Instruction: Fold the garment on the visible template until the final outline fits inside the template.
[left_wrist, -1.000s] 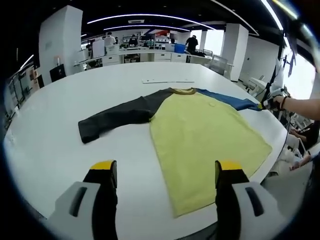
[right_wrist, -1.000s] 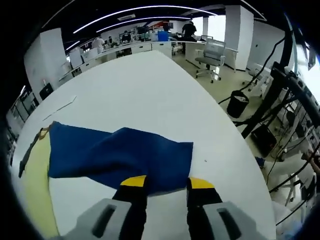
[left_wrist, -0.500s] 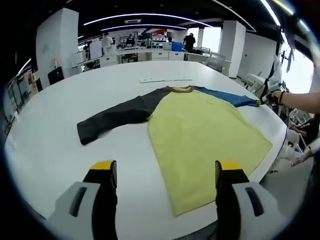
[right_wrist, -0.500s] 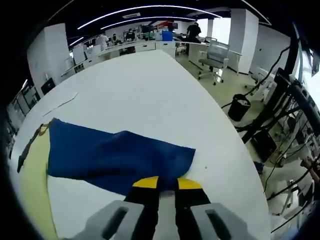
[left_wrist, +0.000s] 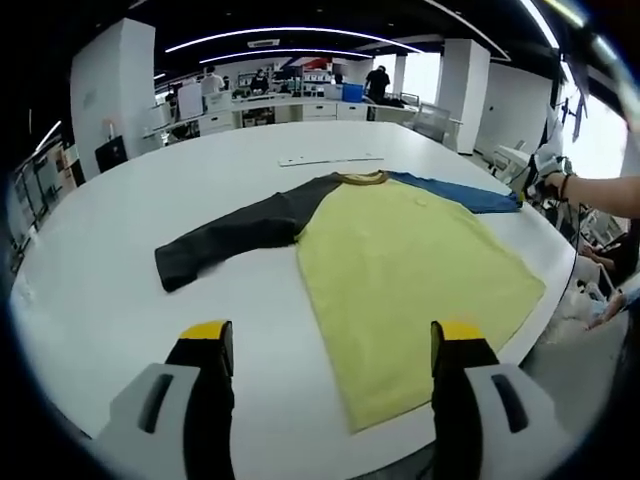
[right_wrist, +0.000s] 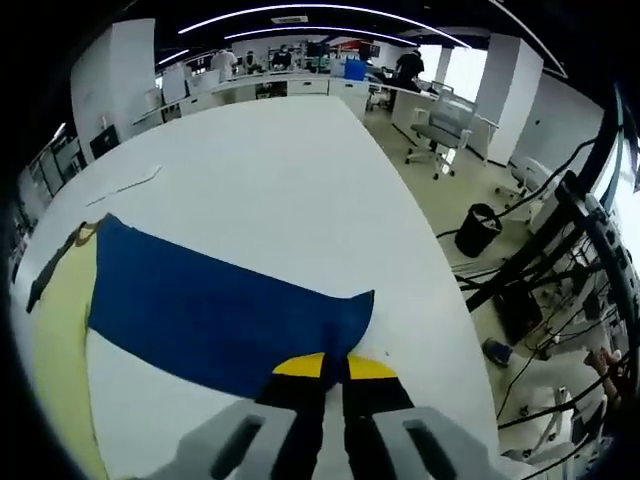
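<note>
A long-sleeved shirt lies flat on the white table (left_wrist: 120, 260): yellow body (left_wrist: 400, 270), dark grey sleeve (left_wrist: 225, 235) stretched left, blue sleeve (left_wrist: 455, 193) stretched right. My left gripper (left_wrist: 332, 340) hangs open above the table's near edge, short of the shirt's hem. In the right gripper view my right gripper (right_wrist: 333, 366) is shut on the cuff end of the blue sleeve (right_wrist: 220, 310), which is pulled out straight. The right gripper (left_wrist: 535, 180) held by a hand also appears at the far right of the left gripper view.
A thin white strip (left_wrist: 330, 160) lies on the table beyond the collar. The table's right edge (right_wrist: 440, 290) drops to a floor with a black bin (right_wrist: 478, 228), an office chair (right_wrist: 445, 120) and cables. Desks and people stand far behind.
My right gripper closed fully on the blue sleeve's cuff and drew the sleeve out flatter and straighter. The left gripper stayed put and open.
</note>
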